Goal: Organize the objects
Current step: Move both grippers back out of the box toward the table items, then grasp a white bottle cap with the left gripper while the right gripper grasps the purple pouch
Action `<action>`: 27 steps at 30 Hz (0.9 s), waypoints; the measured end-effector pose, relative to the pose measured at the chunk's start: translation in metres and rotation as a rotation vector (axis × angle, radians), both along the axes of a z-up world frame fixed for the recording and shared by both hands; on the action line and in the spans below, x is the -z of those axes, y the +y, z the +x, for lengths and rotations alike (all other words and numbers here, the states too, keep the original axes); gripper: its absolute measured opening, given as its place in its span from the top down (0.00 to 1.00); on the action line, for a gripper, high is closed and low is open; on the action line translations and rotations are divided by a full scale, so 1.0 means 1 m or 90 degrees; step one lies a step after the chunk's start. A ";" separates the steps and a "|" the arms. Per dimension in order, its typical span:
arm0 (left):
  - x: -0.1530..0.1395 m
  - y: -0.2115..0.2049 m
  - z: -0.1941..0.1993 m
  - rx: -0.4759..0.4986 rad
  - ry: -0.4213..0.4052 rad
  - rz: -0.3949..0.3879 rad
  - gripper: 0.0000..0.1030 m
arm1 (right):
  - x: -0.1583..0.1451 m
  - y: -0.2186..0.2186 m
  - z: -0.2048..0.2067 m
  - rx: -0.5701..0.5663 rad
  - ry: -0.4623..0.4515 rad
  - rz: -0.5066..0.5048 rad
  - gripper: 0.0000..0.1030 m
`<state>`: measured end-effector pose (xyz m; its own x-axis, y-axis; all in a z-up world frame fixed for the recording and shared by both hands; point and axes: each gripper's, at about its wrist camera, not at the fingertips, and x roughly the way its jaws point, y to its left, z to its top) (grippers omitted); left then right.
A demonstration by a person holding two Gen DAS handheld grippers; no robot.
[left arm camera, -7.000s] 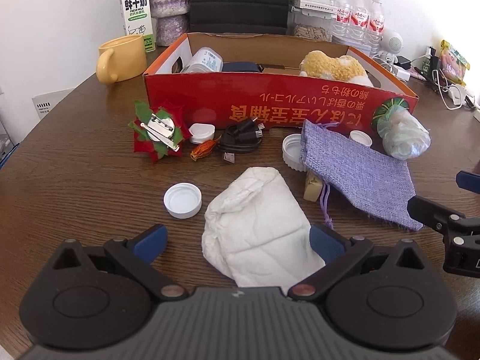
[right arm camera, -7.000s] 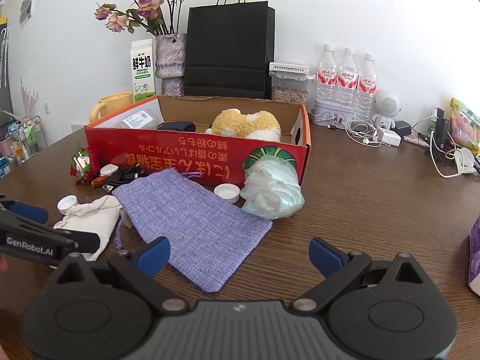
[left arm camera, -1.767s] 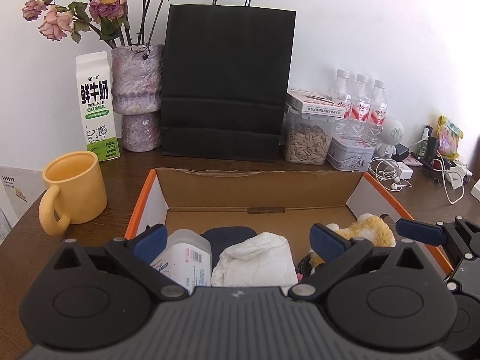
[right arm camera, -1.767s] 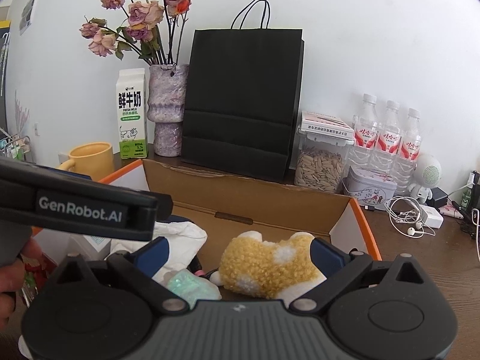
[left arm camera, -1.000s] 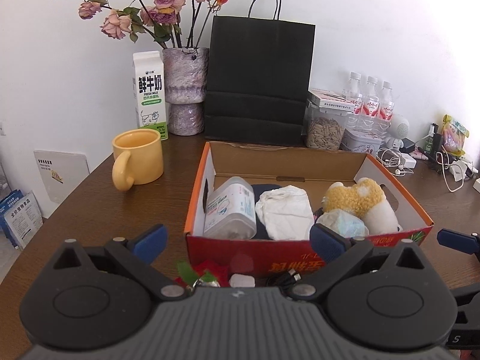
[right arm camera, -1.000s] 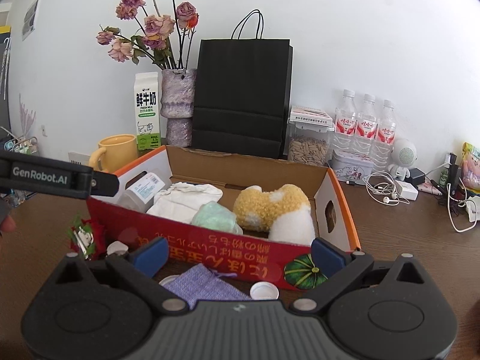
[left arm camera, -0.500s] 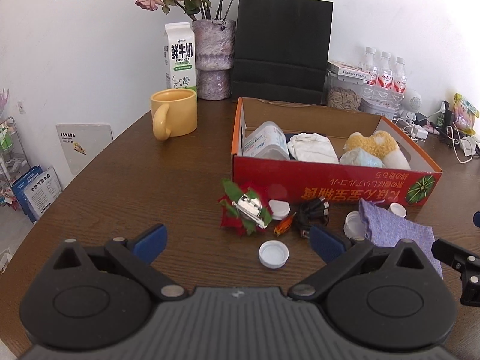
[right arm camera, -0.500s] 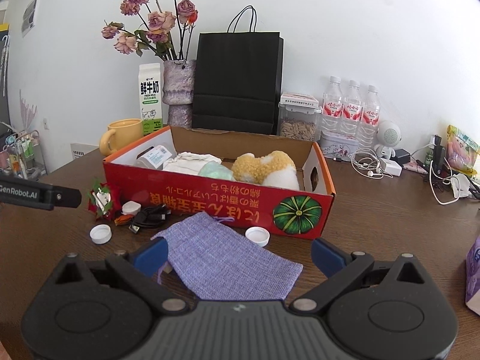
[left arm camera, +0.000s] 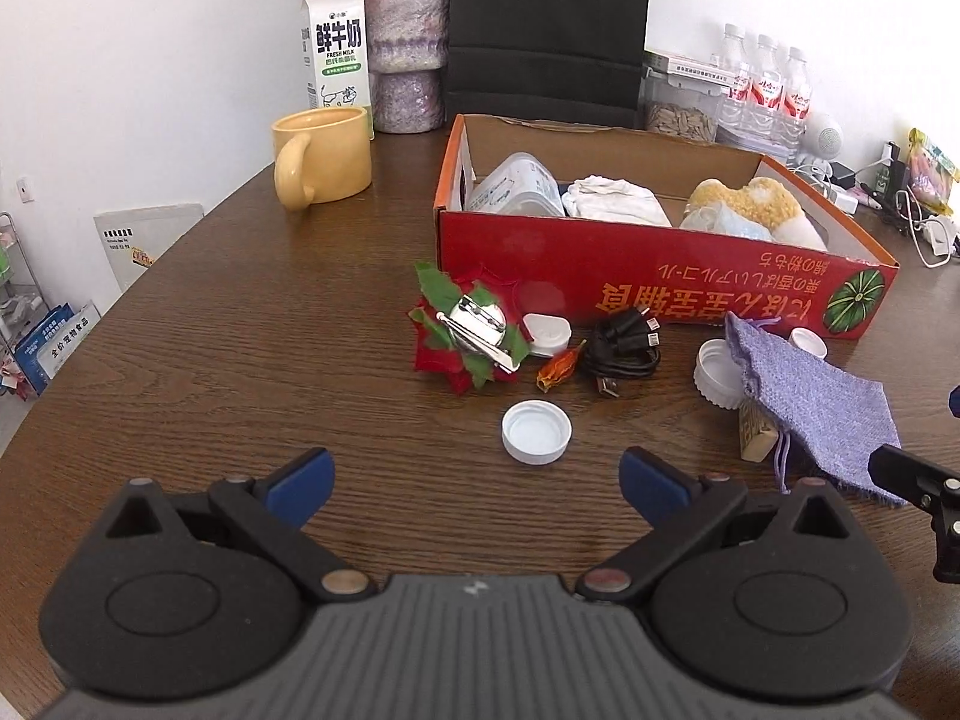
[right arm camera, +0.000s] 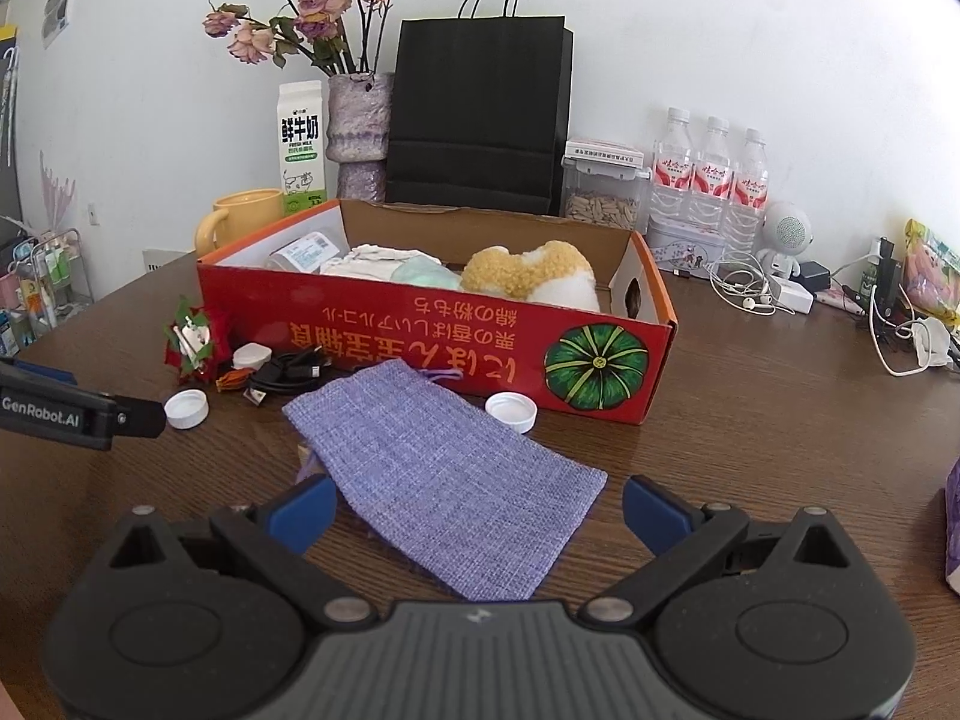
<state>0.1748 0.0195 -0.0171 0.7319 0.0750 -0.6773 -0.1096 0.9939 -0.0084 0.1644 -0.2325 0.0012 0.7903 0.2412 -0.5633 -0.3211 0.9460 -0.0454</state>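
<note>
Dark wood tabletop (left arm camera: 240,324) fills your left wrist view, with the red box (left arm camera: 636,282) as the landmark beyond your left gripper (left arm camera: 477,477). Its blue fingers (left arm camera: 300,477) are spread wide with nothing between them, hovering over bare wood. Just in front of them sits a white cap (left arm camera: 536,432). Nearer the box's front wall lie a red-and-green hair clip (left arm camera: 471,333), a small white case (left arm camera: 545,333), a coiled black cable (left arm camera: 624,348) and, toward the box's right end, a purple pouch (left arm camera: 810,390). Inside the box you can see a white cloth (left arm camera: 618,201) beside a plush toy (left arm camera: 750,204).

From your right wrist view, the right gripper (right arm camera: 477,507) is also fully parted and holding nothing. The purple pouch (right arm camera: 444,474) lies flat in front of the red box (right arm camera: 456,336), its near end reaching between the fingers (right arm camera: 654,510). A second white cap (right arm camera: 511,411) rests just beside the box's front wall.
</note>
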 end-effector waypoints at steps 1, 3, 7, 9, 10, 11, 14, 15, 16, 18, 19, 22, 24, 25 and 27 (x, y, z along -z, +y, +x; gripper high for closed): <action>0.002 0.000 0.003 -0.001 0.003 0.001 0.00 | 0.001 0.000 0.002 -0.001 0.002 -0.001 0.01; 0.005 -0.001 0.008 -0.001 0.009 0.000 0.00 | 0.005 0.001 0.009 -0.006 0.010 -0.005 0.01; 0.013 -0.003 0.018 0.000 0.023 0.002 0.00 | 0.016 0.005 0.021 -0.021 0.028 -0.023 0.01; 0.016 -0.004 0.023 0.000 0.029 0.002 0.00 | 0.020 0.006 0.028 -0.025 0.034 -0.030 0.01; 0.018 -0.004 0.025 0.000 0.032 0.002 0.00 | 0.021 0.007 0.031 -0.028 0.036 -0.032 0.01; 0.019 -0.004 0.028 0.000 0.034 0.003 0.00 | 0.023 0.006 0.035 -0.031 0.037 -0.033 0.01; 0.021 -0.005 0.033 -0.001 0.031 0.008 0.00 | 0.024 0.005 0.046 -0.039 0.040 -0.035 0.01; 0.021 -0.006 0.034 -0.001 0.031 0.008 0.00 | 0.024 0.004 0.050 -0.045 0.042 -0.033 0.01; 0.021 -0.006 0.035 -0.001 0.030 0.008 0.00 | 0.025 0.004 0.053 -0.051 0.046 -0.033 0.01; 0.021 -0.007 0.037 0.000 0.027 0.008 0.00 | 0.027 0.003 0.060 -0.060 0.053 -0.030 0.00; 0.021 -0.007 0.039 0.001 0.026 0.009 0.00 | 0.028 0.003 0.063 -0.067 0.056 -0.024 0.00; 0.022 -0.008 0.041 0.002 0.023 0.009 0.00 | 0.029 0.001 0.071 -0.082 0.067 -0.008 0.00; 0.022 -0.009 0.042 0.002 0.021 0.009 0.00 | 0.031 -0.001 0.074 -0.090 0.072 0.007 0.00; 0.022 -0.009 0.043 0.003 0.020 0.010 0.00 | 0.031 -0.001 0.075 -0.090 0.069 0.008 0.00; 0.022 -0.010 0.043 0.004 0.017 0.010 0.00 | 0.032 -0.001 0.076 -0.091 0.068 0.009 0.00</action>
<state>0.2177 0.0091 -0.0394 0.7136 0.0813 -0.6958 -0.1029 0.9946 0.0107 0.2401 -0.2336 -0.0309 0.6834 0.3550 -0.6379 -0.4543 0.8908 0.0090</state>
